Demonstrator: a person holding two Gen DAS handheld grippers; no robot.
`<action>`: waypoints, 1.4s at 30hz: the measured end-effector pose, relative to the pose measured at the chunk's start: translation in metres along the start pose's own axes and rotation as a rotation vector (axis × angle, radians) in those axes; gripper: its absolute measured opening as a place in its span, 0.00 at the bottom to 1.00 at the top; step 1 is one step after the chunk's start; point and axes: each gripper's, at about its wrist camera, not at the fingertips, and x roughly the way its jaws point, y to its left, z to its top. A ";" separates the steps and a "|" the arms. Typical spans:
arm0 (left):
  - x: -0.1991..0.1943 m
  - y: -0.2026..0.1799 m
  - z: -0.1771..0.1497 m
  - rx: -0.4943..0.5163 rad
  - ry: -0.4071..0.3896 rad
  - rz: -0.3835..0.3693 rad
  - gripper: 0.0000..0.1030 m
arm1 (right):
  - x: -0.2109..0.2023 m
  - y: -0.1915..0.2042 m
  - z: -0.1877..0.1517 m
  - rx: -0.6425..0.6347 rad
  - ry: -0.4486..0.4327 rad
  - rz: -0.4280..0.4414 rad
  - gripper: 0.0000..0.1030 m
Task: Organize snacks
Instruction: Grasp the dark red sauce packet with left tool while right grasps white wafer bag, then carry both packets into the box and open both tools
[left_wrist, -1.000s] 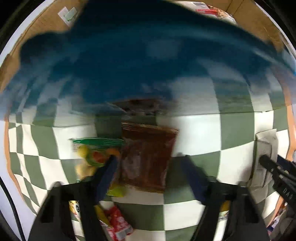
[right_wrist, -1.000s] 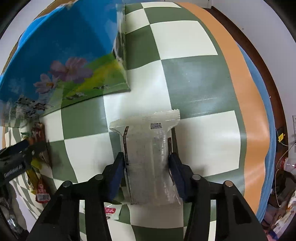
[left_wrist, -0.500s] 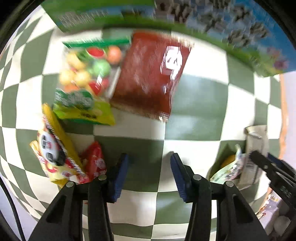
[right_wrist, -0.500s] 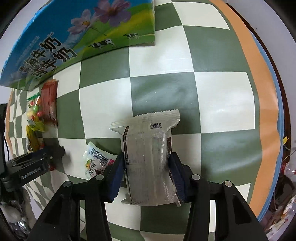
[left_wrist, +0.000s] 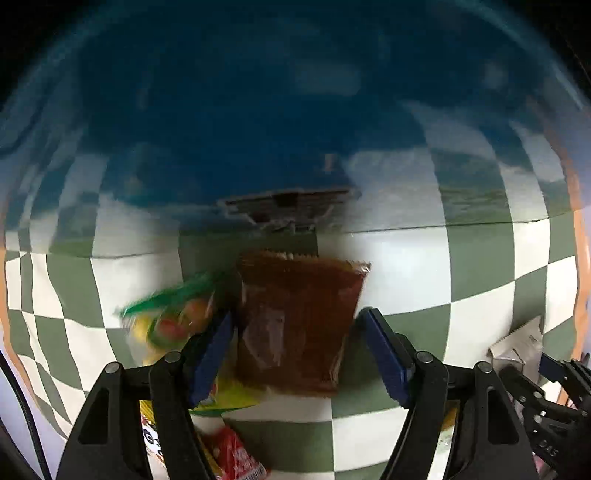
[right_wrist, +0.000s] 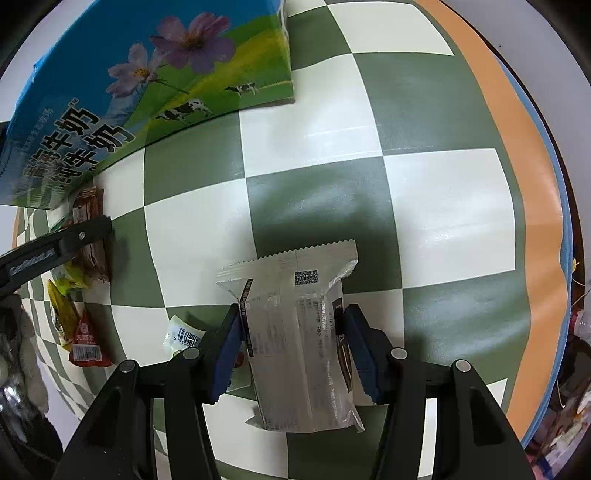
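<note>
Silver packet: translucent silver-white wrapper, crimped ends, small printed code; flat on the checked cloth, well clear of its orange border.
Brown packet: dark reddish-brown pouch, flat, just before the blue carton.
Fruit-candy bag: green-topped, beside brown packet.
Red sachet: small, near yellow packet.
Barcode sachet: small, white.

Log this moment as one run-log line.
left tongs: opening, brown packet between pads, on cloth | right tongs: opening around silver packet | milk box: beyond
</note>
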 end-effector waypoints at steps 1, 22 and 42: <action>0.000 0.001 -0.003 -0.004 -0.005 -0.001 0.64 | -0.001 0.001 -0.001 -0.001 -0.002 0.000 0.56; 0.030 -0.032 -0.119 -0.091 0.230 -0.191 0.63 | 0.006 0.011 -0.049 -0.011 0.110 0.007 0.60; -0.120 -0.004 -0.068 -0.141 -0.004 -0.297 0.51 | -0.107 0.077 -0.070 -0.058 -0.083 0.212 0.55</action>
